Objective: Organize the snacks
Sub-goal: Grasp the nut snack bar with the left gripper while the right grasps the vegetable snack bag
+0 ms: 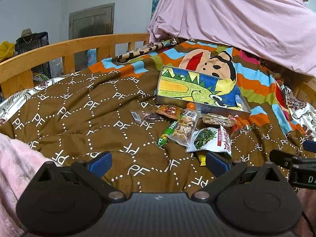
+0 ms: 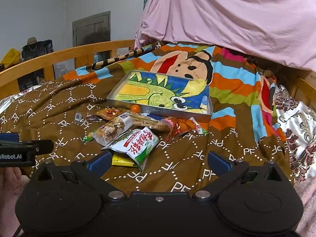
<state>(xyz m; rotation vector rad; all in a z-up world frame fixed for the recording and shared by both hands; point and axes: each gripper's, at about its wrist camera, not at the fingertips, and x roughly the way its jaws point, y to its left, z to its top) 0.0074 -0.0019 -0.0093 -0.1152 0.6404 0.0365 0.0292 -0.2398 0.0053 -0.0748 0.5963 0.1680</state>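
Note:
A pile of snack packets lies on the brown quilt in front of a shallow metal tray [image 1: 225, 109] [image 2: 171, 114] lined with a dinosaur drawing. Nearest is a white-and-green pouch [image 1: 211, 139] [image 2: 136, 145], with a yellow packet [image 1: 201, 158] [image 2: 121, 161] under it. A clear nut bag [image 1: 185, 127] [image 2: 112, 128], a green stick pack [image 1: 165, 134], an orange-red packet [image 1: 168, 111] [image 2: 108, 113], an orange wrapper [image 2: 177, 127] and a small orange ball [image 1: 190, 105] [image 2: 135, 108] lie nearby. My left gripper [image 1: 158, 163] is open over bare quilt, left of the pile. My right gripper [image 2: 159, 163] is open, just short of the white pouch.
A wooden bed rail [image 1: 59, 49] [image 2: 65, 53] runs behind on the left. A pink sheet [image 1: 237, 19] [image 2: 227, 15] hangs over the back. A striped cartoon blanket [image 1: 252, 75] lies beyond the tray. Each gripper shows at the other view's edge.

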